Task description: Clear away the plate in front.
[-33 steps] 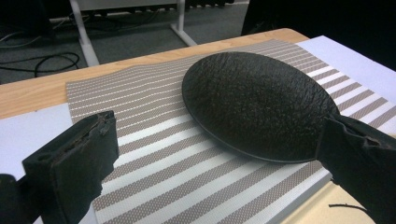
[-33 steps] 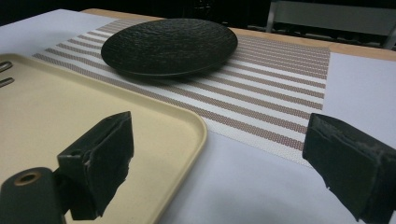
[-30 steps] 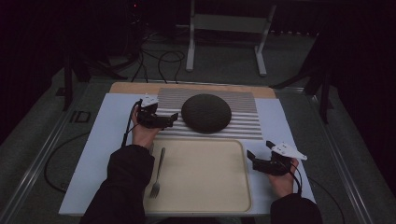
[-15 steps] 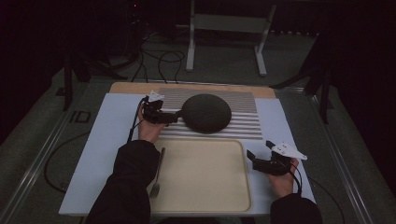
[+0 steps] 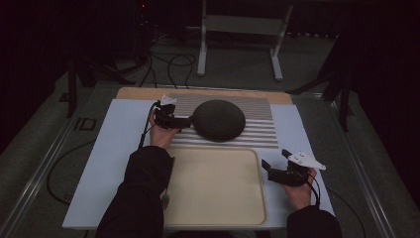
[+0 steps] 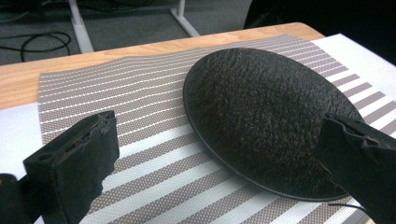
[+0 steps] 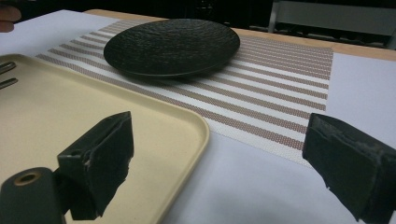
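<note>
Dim room w/ grey floor (image 5: 237, 69), metal stand (image 5: 240, 29), loose cables (image 5: 163, 59).

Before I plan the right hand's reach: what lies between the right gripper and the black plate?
In the right gripper view, the cream tray's corner and the striped placemat lie between the right gripper and black plate.

The high view looks down from above while both low, close gripper views share the black plate (image 5: 218, 120).
</note>
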A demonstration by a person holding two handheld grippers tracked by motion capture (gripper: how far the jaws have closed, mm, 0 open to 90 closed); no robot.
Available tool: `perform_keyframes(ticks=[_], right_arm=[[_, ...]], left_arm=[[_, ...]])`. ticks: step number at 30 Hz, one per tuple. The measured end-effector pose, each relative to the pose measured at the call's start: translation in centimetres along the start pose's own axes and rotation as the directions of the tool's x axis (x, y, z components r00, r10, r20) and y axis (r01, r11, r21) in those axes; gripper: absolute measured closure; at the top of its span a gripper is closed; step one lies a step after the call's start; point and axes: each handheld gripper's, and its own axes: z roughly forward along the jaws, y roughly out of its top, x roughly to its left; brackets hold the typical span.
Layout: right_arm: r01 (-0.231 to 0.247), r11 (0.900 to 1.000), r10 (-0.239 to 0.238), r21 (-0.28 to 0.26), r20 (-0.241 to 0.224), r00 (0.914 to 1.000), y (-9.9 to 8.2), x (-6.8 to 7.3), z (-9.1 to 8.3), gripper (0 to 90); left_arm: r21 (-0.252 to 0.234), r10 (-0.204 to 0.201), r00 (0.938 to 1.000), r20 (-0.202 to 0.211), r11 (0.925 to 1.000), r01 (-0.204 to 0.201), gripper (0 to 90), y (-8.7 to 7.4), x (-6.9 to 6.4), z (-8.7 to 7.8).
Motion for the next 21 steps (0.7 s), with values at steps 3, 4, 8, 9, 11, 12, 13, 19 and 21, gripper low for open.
perform_keyframes(ticks=[3, 4, 8, 9, 11, 12, 13, 19, 21], right_arm=[[0.001, 1.0, -0.001, 0.001, -0.001, 1.0, 0.0, 0.0, 0.0, 9.1], [0.001, 1.0, -0.001, 0.001, -0.001, 1.0, 0.0, 0.0, 0.0, 9.1], [-0.001, 1.0, 0.001, -0.001, -0.004, 1.0, 0.0, 0.0, 0.0, 9.0], [-0.002, 1.0, 0.002, -0.002, -0.004, 1.0, 0.0, -0.1, 0.0, 9.1], [-0.004, 1.0, 0.004, -0.003, -0.004, 1.0, 0.0, -0.1, 0.0, 9.0], [-0.004, 1.0, 0.004, -0.004, -0.004, 1.0, 0.0, -0.1, 0.0, 9.1], [-0.004, 1.0, 0.004, -0.004, -0.004, 1.0, 0.0, -0.1, 0.0, 9.1], [-0.008, 1.0, 0.007, -0.004, -0.005, 1.0, 0.0, -0.1, 0.0, 9.1], [-0.007, 1.0, 0.007, -0.004, -0.004, 1.0, 0.0, -0.2, 0.0, 9.1]], left_arm=[[0.013, 0.002, 1.0, 0.002, 0.9999, -0.002, 0.0, 0.0, -0.2, 0.4], [0.018, 0.007, 1.0, 0.004, 0.9998, -0.007, 0.0, 0.0, -0.2, 0.6], [0.048, 0.005, 0.9999, 0.014, 0.9988, -0.006, 0.3, 0.0, -0.6, 1.6], [0.058, 0.004, 0.9998, 0.019, 0.9983, -0.005, 1.3, 0.0, -0.6, 1.8], [0.094, 0.0, 0.9996, 0.028, 0.9955, -0.002, 5.7, -0.1, -0.7, 2.4], [0.105, -0.004, 0.9995, 0.031, 0.9945, 0.0, 6.7, -0.1, -0.8, 2.7], [0.121, -0.012, 0.9993, 0.034, 0.9926, 0.008, 7.4, -0.2, -0.8, 3.0], [0.173, -0.04, 0.9983, 0.042, 0.9844, 0.032, 11.8, -0.6, -0.9, 4.1], [0.201, -0.065, 0.9964, 0.054, 0.9782, 0.052, 13.8, -1.0, -1.0, 4.7]])
